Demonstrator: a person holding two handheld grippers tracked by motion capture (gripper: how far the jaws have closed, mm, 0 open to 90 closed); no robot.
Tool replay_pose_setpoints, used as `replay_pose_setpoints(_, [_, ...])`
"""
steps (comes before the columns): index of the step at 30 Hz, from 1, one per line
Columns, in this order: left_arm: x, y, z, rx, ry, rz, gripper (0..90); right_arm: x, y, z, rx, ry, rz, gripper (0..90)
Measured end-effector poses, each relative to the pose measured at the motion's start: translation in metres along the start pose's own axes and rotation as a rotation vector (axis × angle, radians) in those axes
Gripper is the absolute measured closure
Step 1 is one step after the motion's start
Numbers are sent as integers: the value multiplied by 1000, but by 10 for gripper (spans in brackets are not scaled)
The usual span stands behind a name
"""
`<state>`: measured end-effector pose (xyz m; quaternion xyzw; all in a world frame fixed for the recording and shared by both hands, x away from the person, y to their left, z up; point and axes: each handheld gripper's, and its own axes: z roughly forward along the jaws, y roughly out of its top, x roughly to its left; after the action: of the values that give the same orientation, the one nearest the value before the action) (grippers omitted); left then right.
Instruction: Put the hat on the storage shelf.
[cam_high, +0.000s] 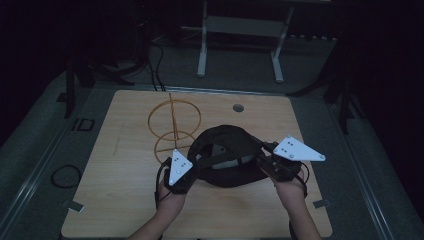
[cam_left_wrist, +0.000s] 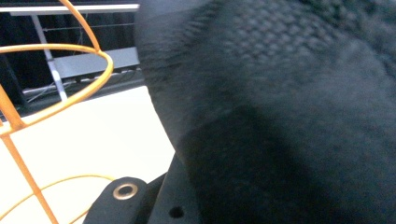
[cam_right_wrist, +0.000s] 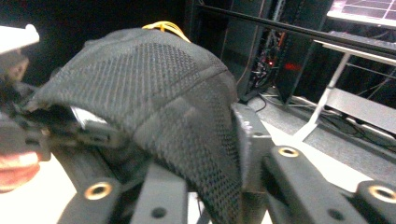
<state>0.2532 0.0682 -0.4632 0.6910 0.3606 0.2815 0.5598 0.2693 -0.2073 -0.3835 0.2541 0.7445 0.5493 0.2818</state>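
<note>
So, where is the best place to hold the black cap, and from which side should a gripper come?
Probably the rim, from each side. The black cap is soft mesh with a thin lower edge that fits between jaws, while its domed crown is too wide. The left gripper and right gripper already meet it at opposite edges, which keeps it spread open beside the yellow wire stand.

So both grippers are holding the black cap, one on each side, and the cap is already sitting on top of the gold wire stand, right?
Not quite. Both grippers, left and right, hold the black cap by its sides, but the high view shows it in front of the gold wire stand, not on top of it.
</note>
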Motion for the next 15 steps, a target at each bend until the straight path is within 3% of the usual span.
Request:
replay_pose_setpoints(7, [0,12,-3,-8,-19,-14,900,4,-13,-8,30,11,-13,485])
replay_pose_setpoints(10, [-2,17,-3,-16,-26,-15,900,6,-21,-13,50,26,-27,417])
replay_pose_setpoints(15, [-5,20,-4,-20,-37,1,900,4,-34,-23,96,94,-5,327])
